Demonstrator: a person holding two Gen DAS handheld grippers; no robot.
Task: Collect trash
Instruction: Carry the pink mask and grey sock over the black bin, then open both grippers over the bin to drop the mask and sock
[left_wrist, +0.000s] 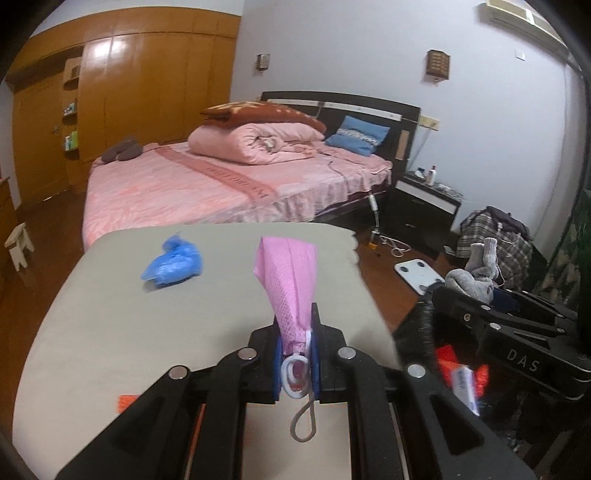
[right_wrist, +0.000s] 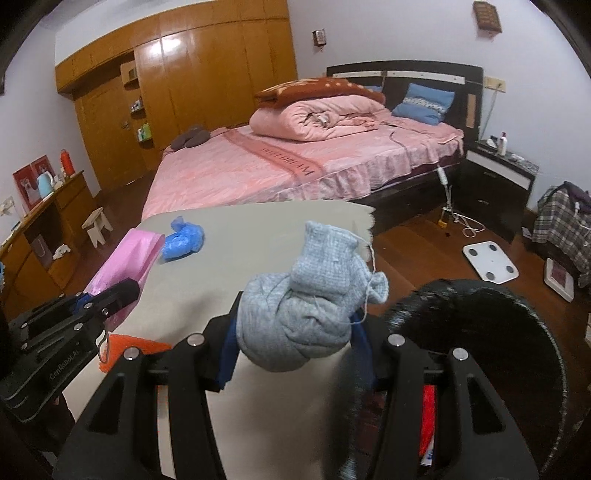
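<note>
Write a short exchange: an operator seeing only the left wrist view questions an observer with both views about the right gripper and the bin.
Operator: My left gripper grips the pink mask. Is the right gripper holding anything?
Observer: Yes, the right gripper is shut on a balled grey sock.
Operator: Where is that sock relative to the bin?
Observer: It sits just left of the black bin, beside the round rim, not over the opening.

A pink dotted mask (left_wrist: 286, 280), a crumpled blue shoe cover (left_wrist: 173, 263) at ten o'clock and a grey knitted sock (right_wrist: 306, 306) are observed on a beige table (left_wrist: 110, 332).
</note>
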